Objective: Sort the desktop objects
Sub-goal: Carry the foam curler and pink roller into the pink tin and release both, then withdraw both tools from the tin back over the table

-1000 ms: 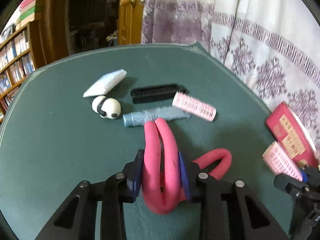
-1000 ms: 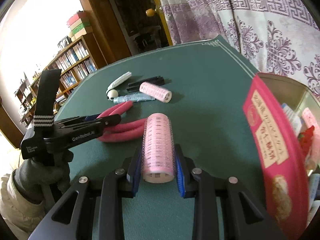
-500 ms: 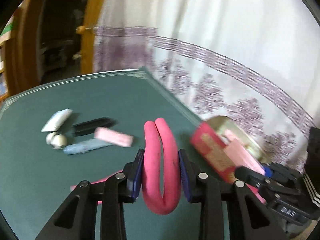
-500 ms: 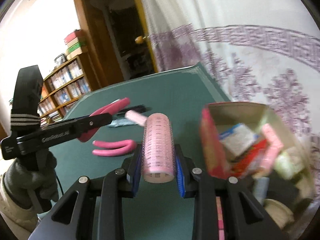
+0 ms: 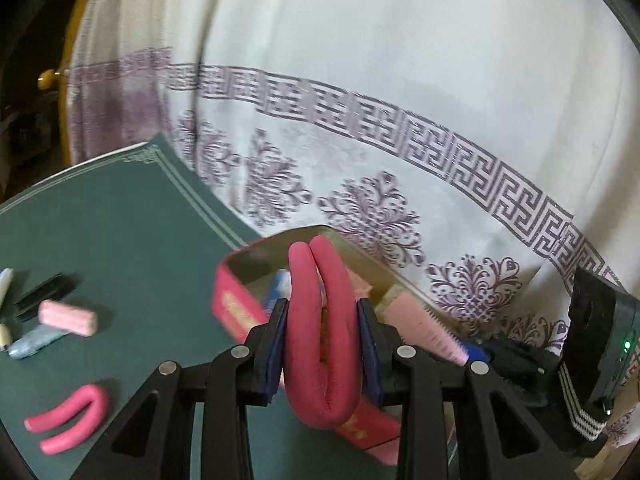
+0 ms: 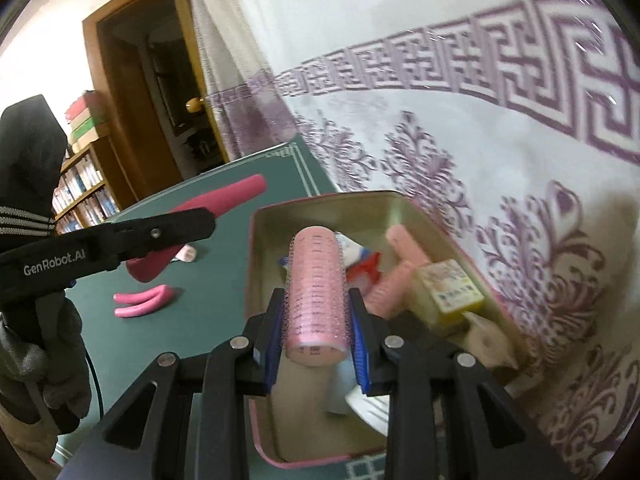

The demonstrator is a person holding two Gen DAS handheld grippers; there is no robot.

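Observation:
My left gripper [image 5: 322, 312] is shut on a folded pink foam curler [image 5: 320, 332], held above the near wall of the red tin box [image 5: 230, 304]. My right gripper [image 6: 316, 304] is shut on a pale pink hair roller [image 6: 316, 288], held over the open tin box [image 6: 256, 280], which holds several small items. The left gripper and its curler [image 6: 224, 200] also show in the right wrist view, left of the box.
On the green table [image 5: 120, 240] lie a second folded pink curler [image 5: 68, 416], a pink roller [image 5: 68, 316], a blue tube [image 5: 34, 342] and a black comb [image 5: 46, 290]. A patterned white curtain [image 5: 400, 160] hangs behind the box. A bookshelf [image 6: 84, 196] stands far left.
Both grippers have swung right from the table's middle to the tin box, carrying the pink curler and the roller. The right gripper now hangs over the box's inside.

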